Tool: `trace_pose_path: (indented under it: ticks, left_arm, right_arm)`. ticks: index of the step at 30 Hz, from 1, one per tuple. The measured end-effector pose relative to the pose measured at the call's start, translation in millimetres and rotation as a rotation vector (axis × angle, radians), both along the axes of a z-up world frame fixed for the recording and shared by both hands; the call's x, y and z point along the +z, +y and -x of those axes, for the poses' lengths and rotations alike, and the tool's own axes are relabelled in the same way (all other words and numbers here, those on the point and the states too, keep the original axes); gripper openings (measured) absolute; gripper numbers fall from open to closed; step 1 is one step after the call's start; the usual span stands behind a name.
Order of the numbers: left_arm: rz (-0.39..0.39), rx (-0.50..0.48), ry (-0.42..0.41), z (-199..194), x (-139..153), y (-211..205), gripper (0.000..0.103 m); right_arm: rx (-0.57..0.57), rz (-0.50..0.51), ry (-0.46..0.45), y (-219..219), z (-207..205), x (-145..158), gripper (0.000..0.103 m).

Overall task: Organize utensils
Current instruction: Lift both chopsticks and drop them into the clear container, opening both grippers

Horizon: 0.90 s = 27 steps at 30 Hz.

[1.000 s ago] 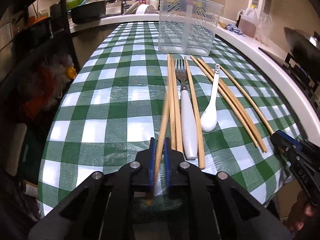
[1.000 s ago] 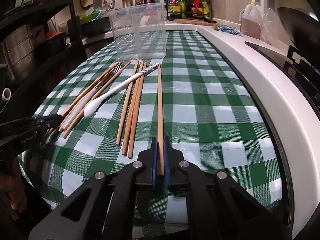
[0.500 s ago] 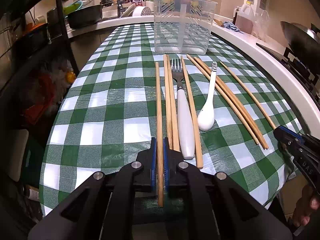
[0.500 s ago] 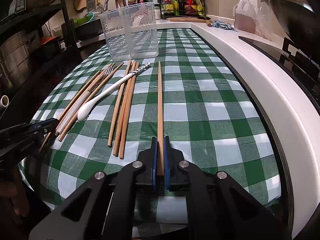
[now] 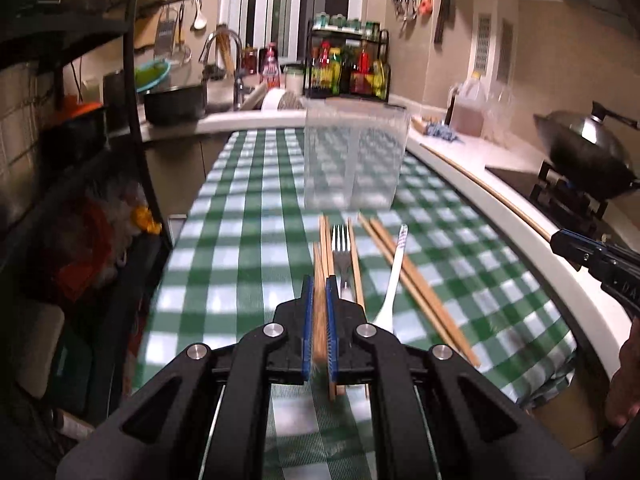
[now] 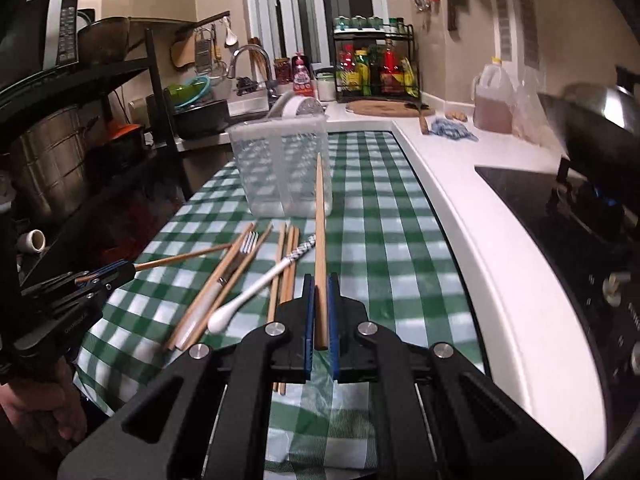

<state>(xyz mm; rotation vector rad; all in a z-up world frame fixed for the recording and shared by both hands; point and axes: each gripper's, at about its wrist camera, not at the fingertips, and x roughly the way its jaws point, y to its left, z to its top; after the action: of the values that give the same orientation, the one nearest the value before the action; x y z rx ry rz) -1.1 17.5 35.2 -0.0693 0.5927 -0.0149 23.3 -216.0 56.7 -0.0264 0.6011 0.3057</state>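
Left gripper (image 5: 318,300): closed on a wooden chopstick (image 5: 319,320), which runs forward between the blue pads; seen from the right wrist view, the same gripper (image 6: 130,268) sits at the left edge with the chopstick (image 6: 184,257) sticking out toward the right, above the cloth.
Hand on the left gripper (image 6: 44,408): visible low at the left edge, wrapped around the handle.
Table (image 6: 460,200): white-rimmed, covered by a green and white checked cloth (image 6: 380,240).
Loose utensils: lying side by side on the cloth, near the middle of the table, ends pointing far.
Fork (image 5: 341,248): white handle, tines toward the far side, with chopsticks just beside it on both sides.
Spoon (image 5: 394,276): white, patterned handle end pointing far, right of the fork.
Chopstick pair (image 5: 416,284): right of the spoon, angled from far left to near right.
Clear plastic container (image 5: 354,156): upright on the cloth just beyond the utensils, with a divider inside.
Right gripper (image 6: 319,312): closed on a second chopstick (image 6: 320,240), which points far, its tip in front of the container.
Wok (image 5: 588,152): on the stove at the far right.
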Motion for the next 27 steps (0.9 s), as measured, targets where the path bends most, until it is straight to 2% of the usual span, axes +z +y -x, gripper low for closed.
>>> trace_pose_path:
  ticks: [6, 19, 23, 27]
  left_arm:
    - [0.028, 0.007, -0.047, -13, 24, 8, 0.006]
    - [0.042, -0.008, -0.141, -40, 74, 19, 0.006]
    - [0.053, -0.028, -0.144, -47, 89, 19, 0.006]
    - [0.082, -0.048, -0.101, -61, 111, 24, 0.006]
  right_arm:
    - [0.028, -0.006, -0.015, 0, -13, 31, 0.006]
    - [0.007, -0.022, -0.088, -4, -34, 70, 0.006]
    - [0.016, -0.015, -0.104, 0, -43, 85, 0.006]
    - [0.038, -0.028, -0.083, 3, -59, 102, 0.006]
